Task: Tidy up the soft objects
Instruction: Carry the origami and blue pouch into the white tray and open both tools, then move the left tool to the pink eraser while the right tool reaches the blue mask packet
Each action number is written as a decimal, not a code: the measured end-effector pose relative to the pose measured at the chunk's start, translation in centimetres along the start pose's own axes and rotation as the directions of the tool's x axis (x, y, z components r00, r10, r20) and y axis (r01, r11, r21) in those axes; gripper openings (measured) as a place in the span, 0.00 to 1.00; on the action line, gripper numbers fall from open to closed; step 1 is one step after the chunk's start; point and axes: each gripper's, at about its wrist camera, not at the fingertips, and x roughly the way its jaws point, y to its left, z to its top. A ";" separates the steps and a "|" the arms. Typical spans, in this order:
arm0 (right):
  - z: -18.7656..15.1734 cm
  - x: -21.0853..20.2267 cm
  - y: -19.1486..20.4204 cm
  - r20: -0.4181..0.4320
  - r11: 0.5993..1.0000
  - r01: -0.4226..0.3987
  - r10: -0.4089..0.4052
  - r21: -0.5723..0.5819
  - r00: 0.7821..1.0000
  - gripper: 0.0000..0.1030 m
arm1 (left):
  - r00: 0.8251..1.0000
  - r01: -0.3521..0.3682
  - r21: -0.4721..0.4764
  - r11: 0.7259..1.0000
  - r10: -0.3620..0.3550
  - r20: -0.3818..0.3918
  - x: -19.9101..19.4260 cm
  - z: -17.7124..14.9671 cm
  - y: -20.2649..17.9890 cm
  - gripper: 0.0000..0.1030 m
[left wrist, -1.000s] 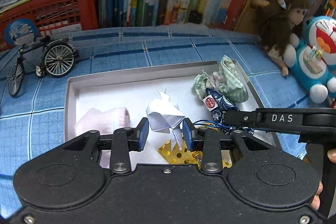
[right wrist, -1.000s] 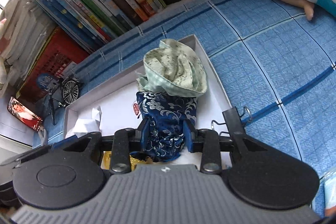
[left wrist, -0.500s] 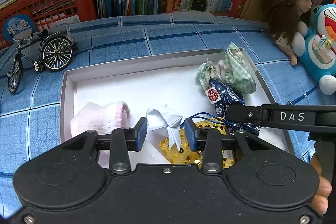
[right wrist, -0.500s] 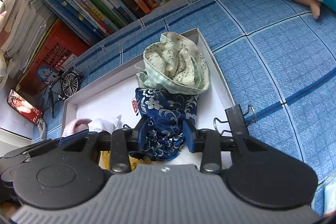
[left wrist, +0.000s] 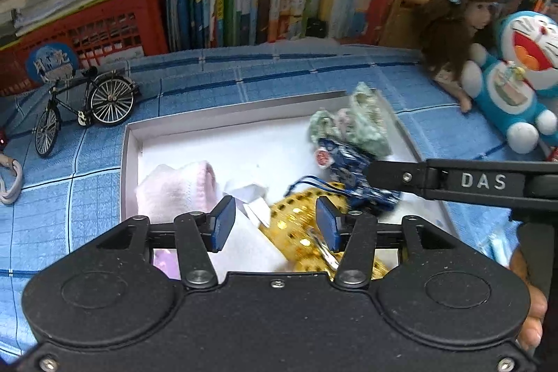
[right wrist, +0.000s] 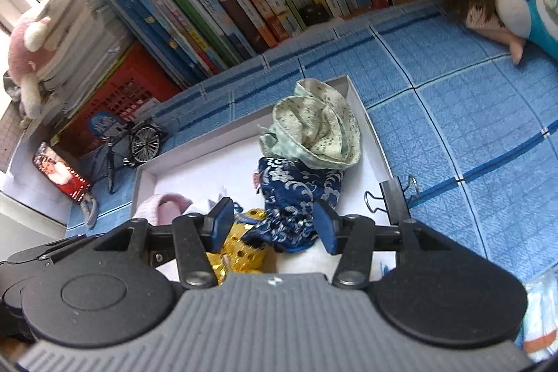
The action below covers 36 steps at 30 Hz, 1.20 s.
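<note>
The white box (left wrist: 132,142) sits on the blue-tiled worktop (left wrist: 286,82) and already holds every soft piece in sight: a pink sock (left wrist: 174,190) at its left end, a white folded cloth (left wrist: 249,194) next to it, a gold sequinned pouch (left wrist: 300,225) in the near middle, a navy brocade pouch (right wrist: 300,194) beside that, and a pale green cloth (right wrist: 314,128) bunched in the far right corner

The left hand-held gripper (left wrist: 275,220) hangs above the white cloth and the gold pouch with its jaws opening – the pads are clear of both, so it grips nothing. The right hand-held gripper (right wrist: 273,224) hovers over the near end of the navy pouch, jaws likewise opening; the fabric lies between and below the pads without being pinched, as far as the right wrist view shows

By the look of it, the gathering is largely done – I see no loose soft item on the blue tiles around the box, only a binder clip (right wrist: 394,197) on its right rim. The plush toys (left wrist: 509,86) stand well apart at the back, and whether they belong to the job I cannot tell. What may remain is tidying: the pouches overlap in the near half, while the far left stays bare
</note>
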 end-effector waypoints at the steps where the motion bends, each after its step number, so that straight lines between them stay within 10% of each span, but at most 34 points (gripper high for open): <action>1: -0.2 -0.6 0.1 0.008 1.000 -0.003 0.003 -0.007 1.000 0.64 | 1.000 0.004 0.006 1.000 -0.004 0.008 -0.8 -0.3 -0.4 0.49; 15: -4.5 -10.8 -0.5 0.179 0.987 -0.048 0.076 -0.155 0.981 0.73 | 0.987 0.101 0.063 0.993 -0.108 0.116 -9.9 -6.8 -4.7 0.54; 36: -16.1 -16.9 -4.5 0.429 0.949 0.026 0.118 -0.315 0.896 0.85 | 0.905 0.180 0.051 0.982 -0.186 0.383 -15.7 -21.6 -7.1 0.73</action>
